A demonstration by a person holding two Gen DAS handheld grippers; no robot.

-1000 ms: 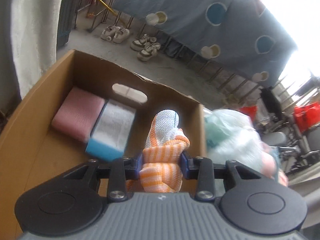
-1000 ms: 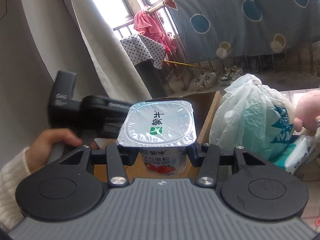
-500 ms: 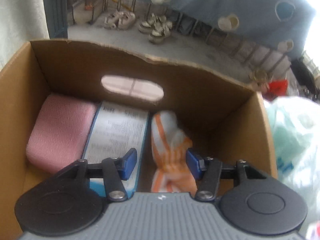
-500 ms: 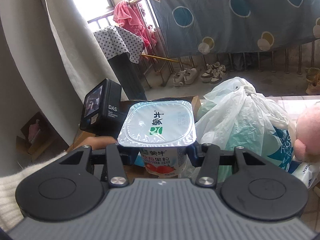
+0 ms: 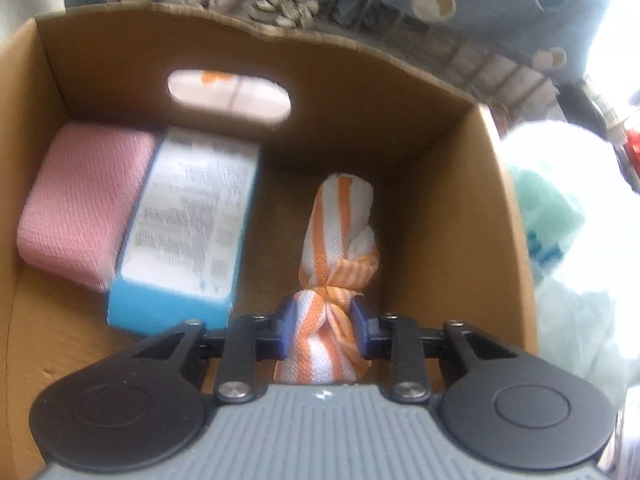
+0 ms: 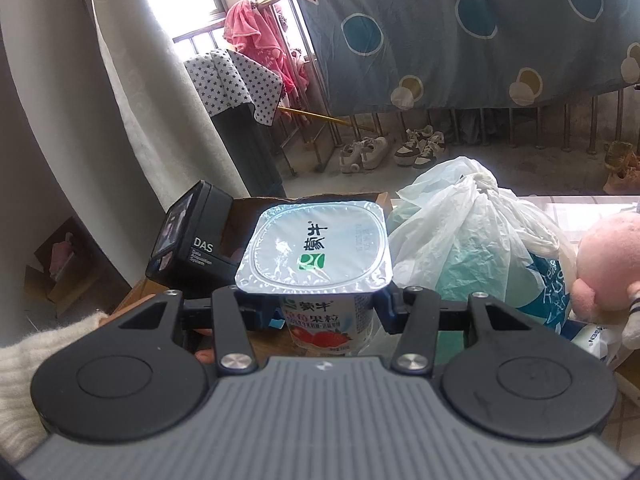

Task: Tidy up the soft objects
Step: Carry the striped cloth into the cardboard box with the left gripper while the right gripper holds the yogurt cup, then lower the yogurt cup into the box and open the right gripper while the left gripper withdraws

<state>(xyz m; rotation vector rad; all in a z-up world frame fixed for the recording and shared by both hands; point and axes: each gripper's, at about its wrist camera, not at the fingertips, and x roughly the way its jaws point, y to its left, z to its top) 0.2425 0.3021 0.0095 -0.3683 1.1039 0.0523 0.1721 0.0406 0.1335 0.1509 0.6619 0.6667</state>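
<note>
Left claw: blue pads flank the knotted waist of the orange-striped cloth; whether they pinch it or merely bracket it cannot be told through the motion blur.
Orange-striped cloth: lies inside the cardboard box, in its right-hand part, far end pointing toward the wall with the oval handle cut-out.
Box contents: a pink sponge-like block at the left, touching a blue-edged packet with a printed white face; the cloth lies apart from both.
Right claw: closed on a yogurt cup, held upright outside the box.
Progress (judgement): three items sit in the box, so sorting looks partly done; the cloth seems placed or nearly so.
Remaining (judgement): a tied plastic bag and a pink plush toy wait beside the box; the cup, not soft, probably belongs elsewhere.
Cup lid: Chinese characters 蒙牛 above a green logo; the side shows 果粒 and strawberries.
Left-hand device: black housing marked "DAS", with smaller lines beneath, too small to read with certainty.
Packet print: blurred, illegible.
</note>
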